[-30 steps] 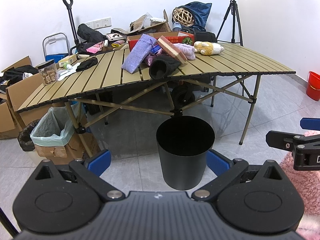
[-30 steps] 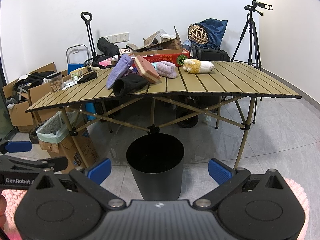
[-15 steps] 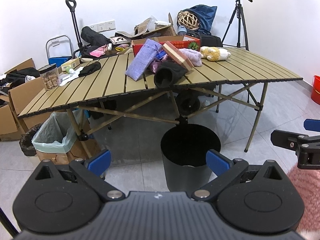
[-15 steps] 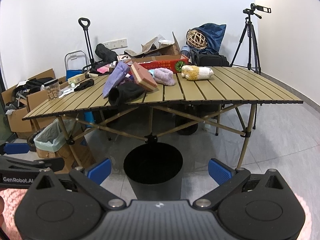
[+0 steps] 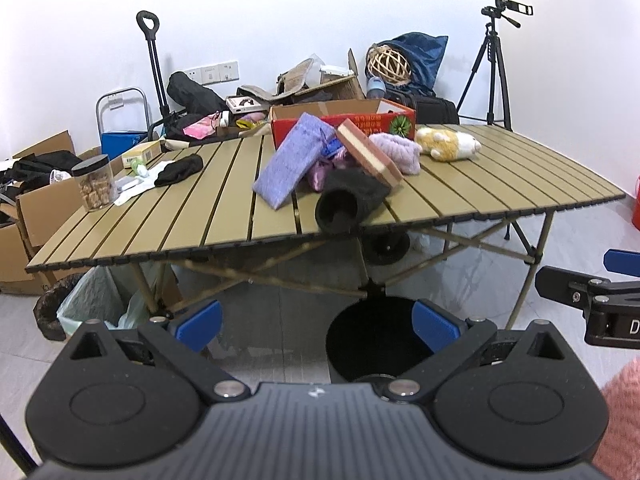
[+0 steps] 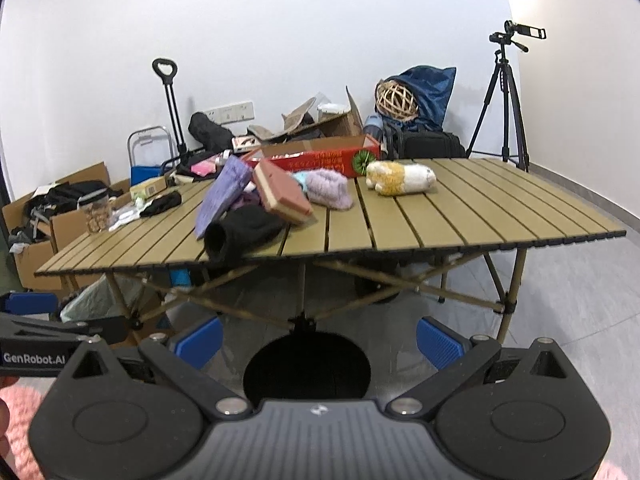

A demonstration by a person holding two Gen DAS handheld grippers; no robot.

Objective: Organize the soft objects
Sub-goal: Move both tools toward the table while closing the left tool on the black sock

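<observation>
Soft pile [image 5: 340, 164] sits mid-table, toward the near edge of the slatted table [image 5: 200, 216]. Pile contents: black knit hat [image 5: 350, 200] at the front, its open end overhanging the table edge; purple pouch [image 5: 294, 158] leaning at the hat's 10 o'clock; a pink-and-cream block [image 5: 370, 152] tilted across the top; lilac fluffy item [image 5: 396, 152] at the hat's 1 o'clock. Plush toy [image 5: 448, 144] lies apart from the pile, at its 2 o'clock. Black glove [image 5: 178, 170] lies well apart at the pile's 9 o'clock, next to a jar [image 5: 94, 182] near the left end.

Red box [image 5: 344, 120] stands behind the pile at 12 o'clock. Black bin [image 5: 372, 336] stands on the floor under the table's front edge, at the pile's 6 o'clock.

Left gripper [image 5: 316, 326]: fingers spread wide, nothing between them, held low in front of the table. Right gripper [image 6: 318, 338]: fingers likewise spread and empty, the bin mouth framed between them. Each gripper's tip shows at the edge of the other's view.

Tripod [image 5: 494, 64] stands at the far right, by the wall.
</observation>
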